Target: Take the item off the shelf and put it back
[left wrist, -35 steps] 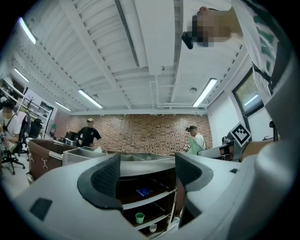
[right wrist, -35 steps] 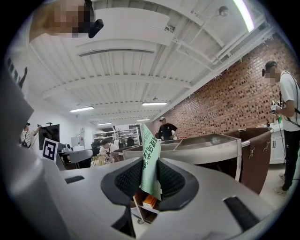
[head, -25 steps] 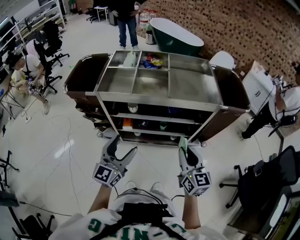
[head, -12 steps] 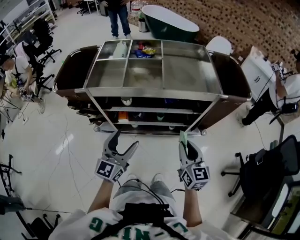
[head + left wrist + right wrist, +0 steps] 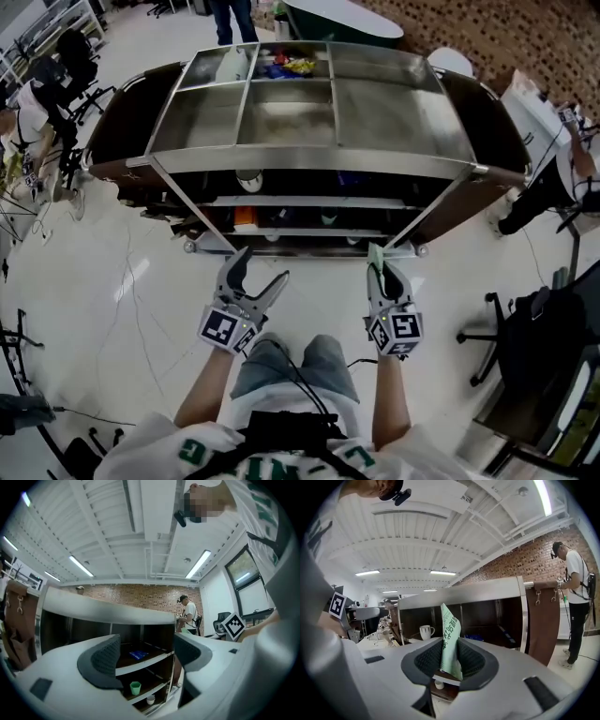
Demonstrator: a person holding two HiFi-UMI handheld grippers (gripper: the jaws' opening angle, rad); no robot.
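In the head view, the right gripper [image 5: 380,269] is pinching one green packet [image 5: 372,253] upright on the near side of the cart [image 5: 309,159], short of its open shelves [image 5: 309,201]. The left gripper [image 5: 262,265] is hanging to its left with its jaws wide and nothing in them. That makes two grippers, one held packet and one cart.

In the left gripper view, the pads are standing well apart and framing only the far shelves. On those are sitting one blue packet [image 5: 137,654], one green cup [image 5: 135,687] and one small white cup [image 5: 150,699].

In the right gripper view, both pads are pressing on the packet's lower part while its printed top is sticking up past the jaws. One white mug [image 5: 425,632] is standing on a shelf beyond, to the left.

The packet is off the shelf, so the put-back step seems to be in hand. The next move is probably calling for the right gripper to reach forward to a free shelf spot and set the packet down before its jaws part.
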